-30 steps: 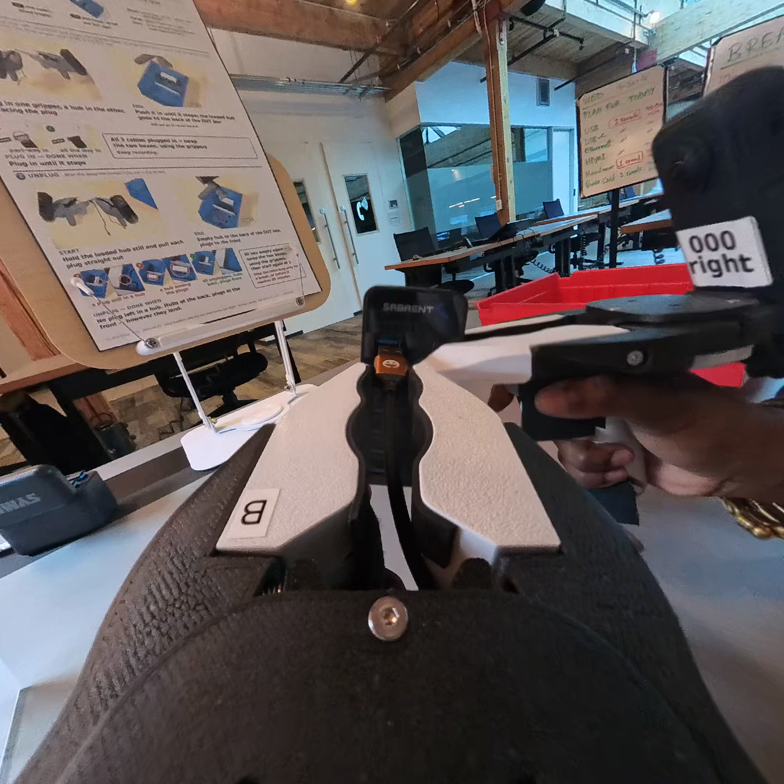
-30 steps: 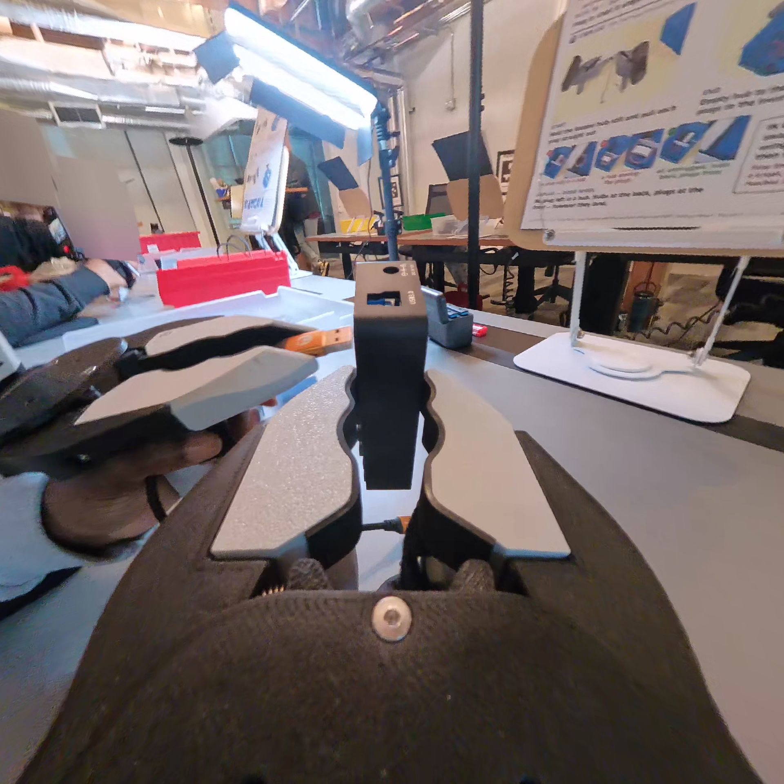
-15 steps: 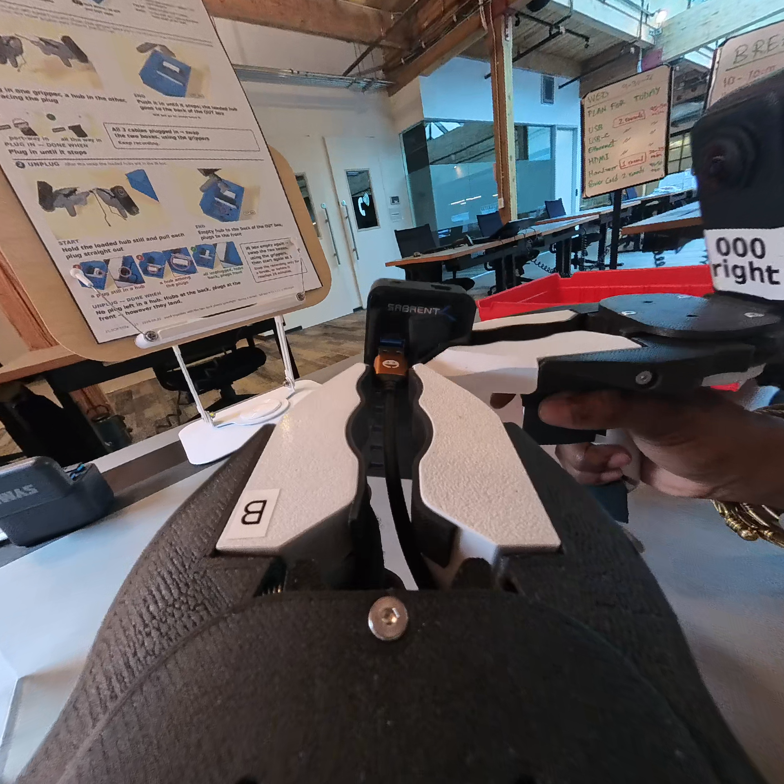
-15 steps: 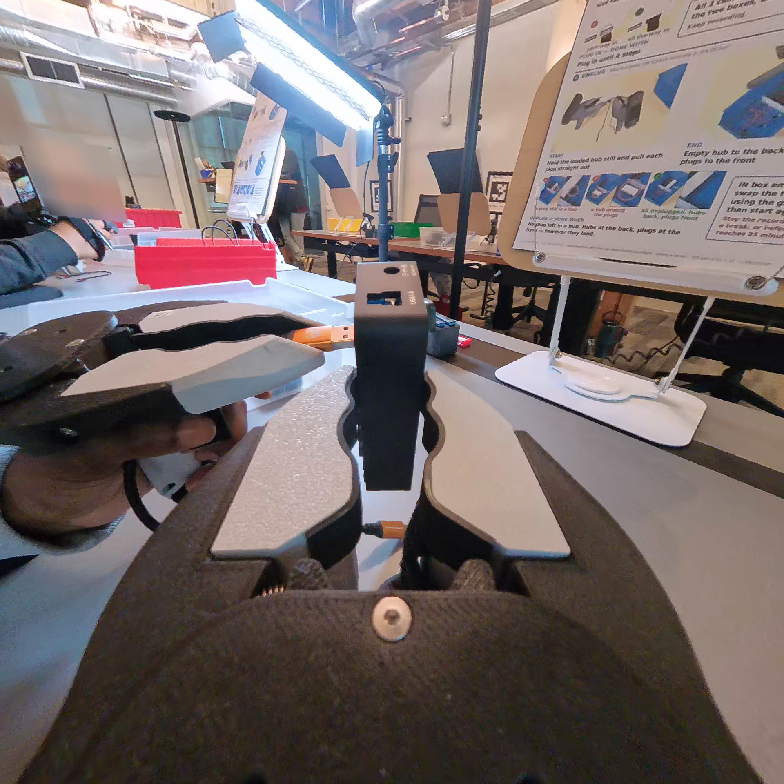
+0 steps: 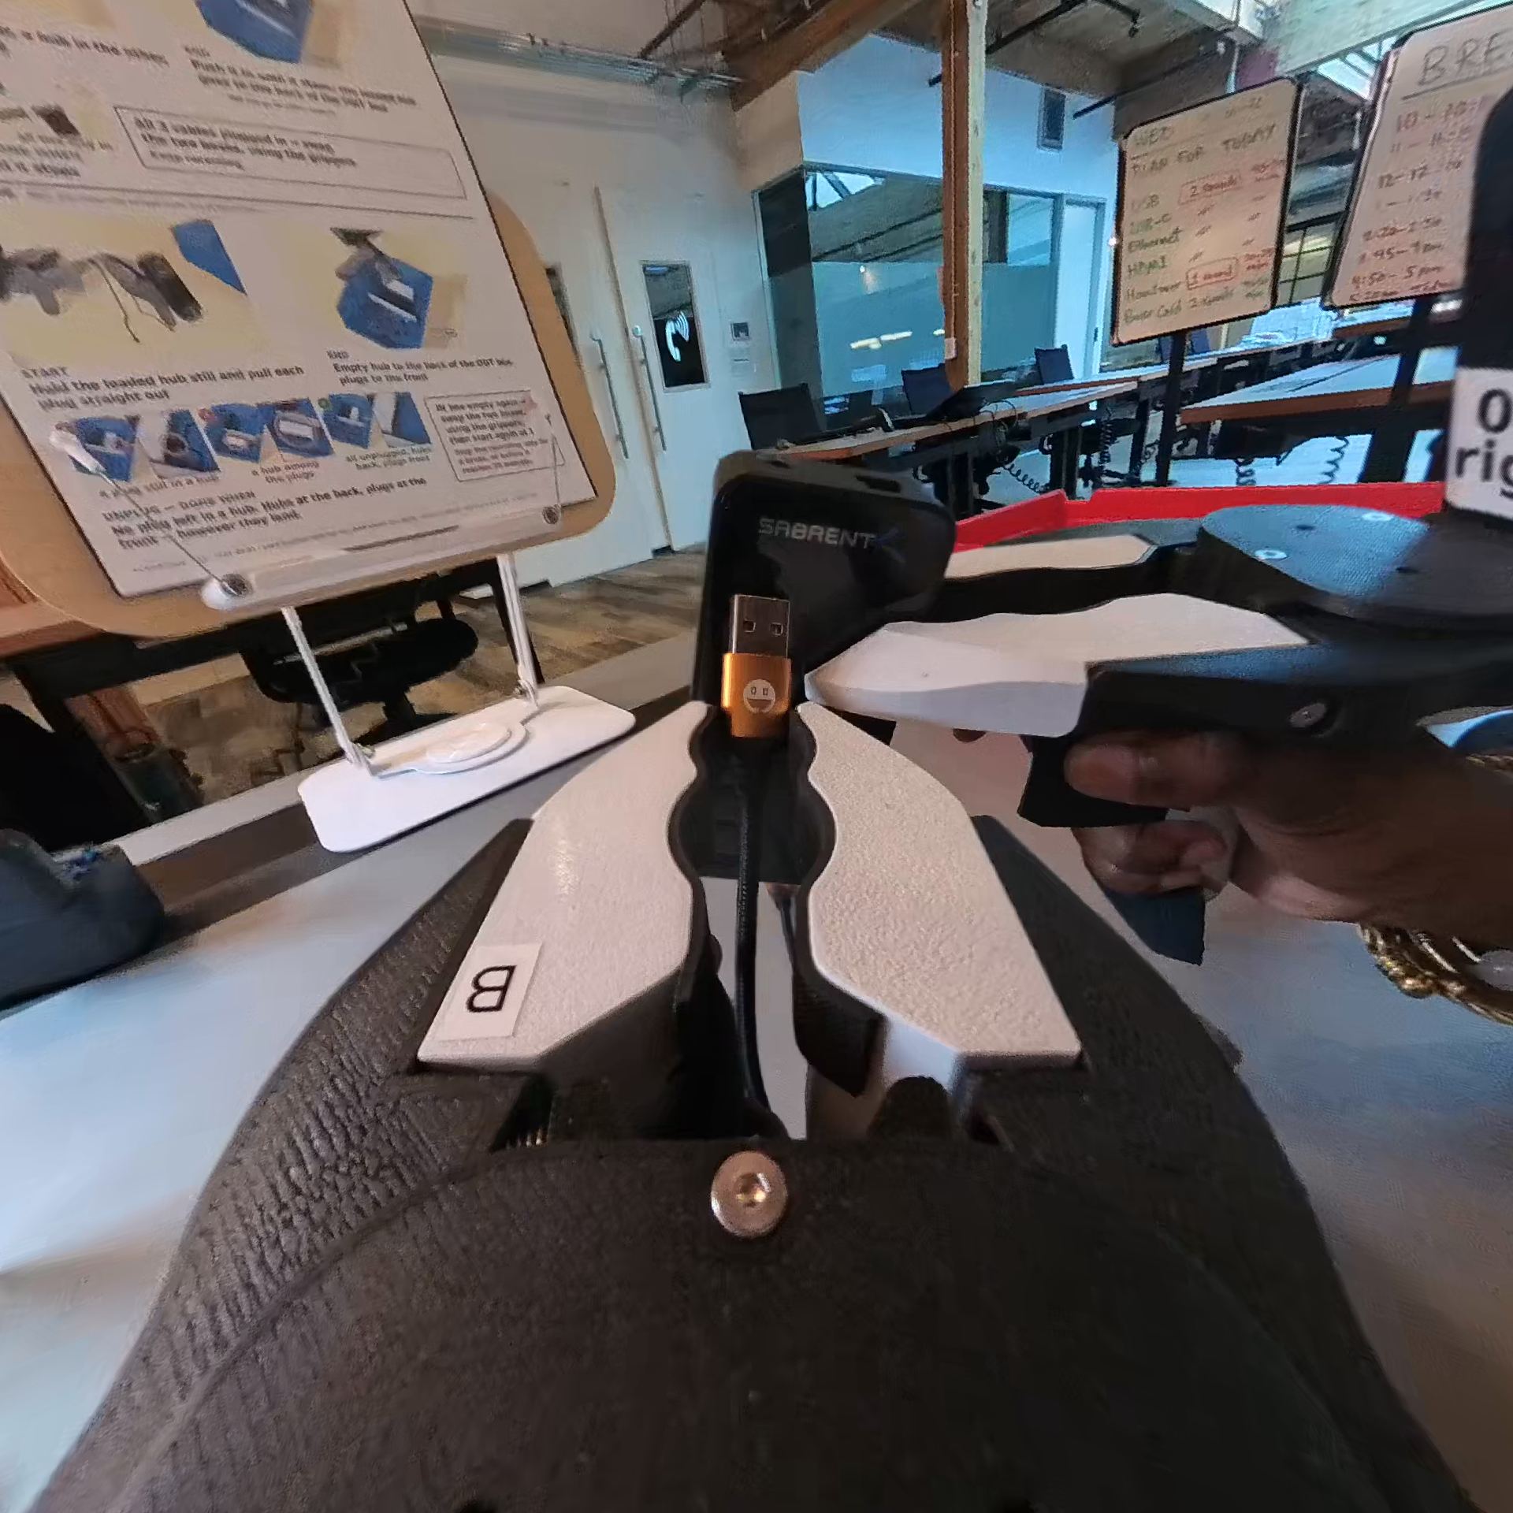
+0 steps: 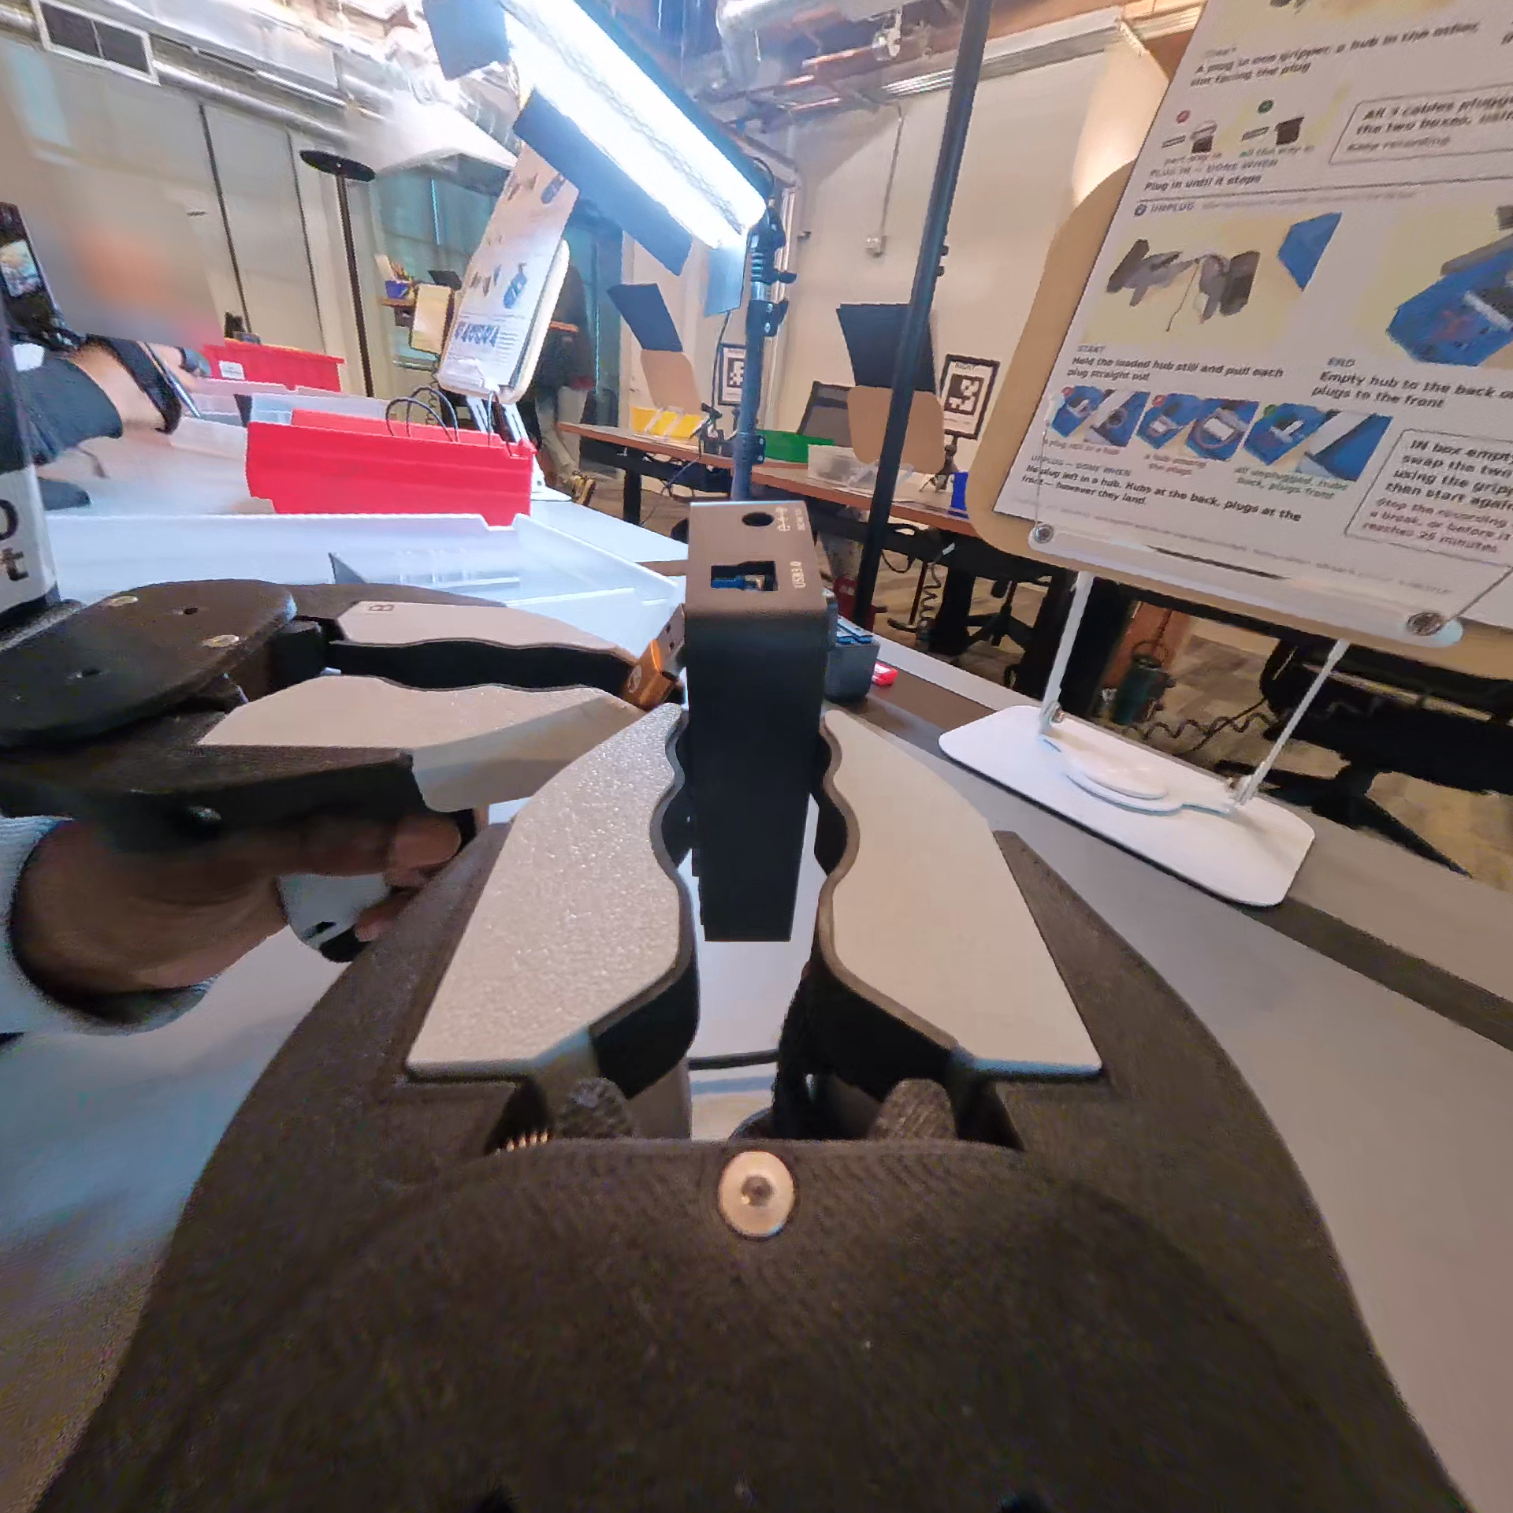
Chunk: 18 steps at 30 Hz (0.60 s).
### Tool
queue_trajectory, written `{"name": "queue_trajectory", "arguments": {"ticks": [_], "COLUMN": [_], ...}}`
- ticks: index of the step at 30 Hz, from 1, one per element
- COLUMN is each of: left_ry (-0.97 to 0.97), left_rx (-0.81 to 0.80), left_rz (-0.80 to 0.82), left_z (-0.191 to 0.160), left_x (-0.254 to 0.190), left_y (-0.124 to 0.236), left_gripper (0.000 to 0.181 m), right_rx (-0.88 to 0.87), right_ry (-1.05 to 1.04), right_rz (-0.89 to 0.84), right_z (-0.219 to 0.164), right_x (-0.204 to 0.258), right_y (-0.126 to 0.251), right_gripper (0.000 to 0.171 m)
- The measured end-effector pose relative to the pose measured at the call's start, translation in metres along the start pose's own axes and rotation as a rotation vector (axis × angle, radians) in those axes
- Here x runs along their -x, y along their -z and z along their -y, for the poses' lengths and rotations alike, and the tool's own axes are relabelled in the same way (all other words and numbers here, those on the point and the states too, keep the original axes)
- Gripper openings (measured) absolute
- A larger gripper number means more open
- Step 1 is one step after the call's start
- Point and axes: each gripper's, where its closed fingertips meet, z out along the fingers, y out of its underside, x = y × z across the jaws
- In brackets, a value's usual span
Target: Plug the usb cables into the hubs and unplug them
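Note:
In the left wrist view my left gripper (image 5: 755, 724) is shut on an orange USB plug (image 5: 755, 692). Its bare metal tip points at the black hub (image 5: 827, 565) and sits just outside it. The plug's black cable (image 5: 743, 941) runs back between the fingers. The right gripper (image 5: 868, 647) comes in from the right and holds the hub. In the right wrist view my right gripper (image 6: 753, 729) is shut on the upright hub (image 6: 749, 737), which has an empty port on its end face. The left gripper (image 6: 639, 667) holds the plug (image 6: 655, 667) at the hub's left side.
An instruction board (image 5: 246, 327) stands on a white base (image 5: 467, 753) at the back of the grey table (image 5: 123, 1105); it also shows in the right wrist view (image 6: 1310, 327). A grey box (image 5: 65, 917) lies left. A red bin (image 6: 385, 467) and a white tray (image 6: 458, 548) stand behind. The tips of both grippers are at nearly the same place.
The orange plug was seated in the hub; now it is pulled back out and its metal tip shows. Both grippers keep their grip.

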Motion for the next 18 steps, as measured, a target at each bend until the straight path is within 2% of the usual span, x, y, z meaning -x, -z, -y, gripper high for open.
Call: {"name": "queue_trajectory", "arguments": {"ticks": [4, 8, 10, 18], "left_ry": [-0.008, 0.065, 0.105, 0.238], "left_rx": [0.078, 0.134, 0.175, 0.306], "left_rz": [0.005, -0.045, -0.086, -0.198], "left_z": [-0.007, -0.016, -0.021, -0.035], "left_x": [0.002, 0.002, -0.003, -0.012], "left_y": [-0.002, -0.004, -0.005, -0.004], "left_gripper": [0.015, 0.015, 0.015, 0.015], "right_rx": [0.034, 0.043, 0.052, 0.127], "right_ry": [0.043, 0.405, 0.517, 0.518], "right_rz": [-0.057, -0.143, -0.128, -0.052], "right_z": [-0.006, 0.001, -0.002, -0.02], "right_x": [-0.012, -0.016, -0.012, -0.016], "right_y": [0.0, 0.005, 0.005, 0.004], "right_gripper": [0.027, 0.027, 0.027, 0.027]}}
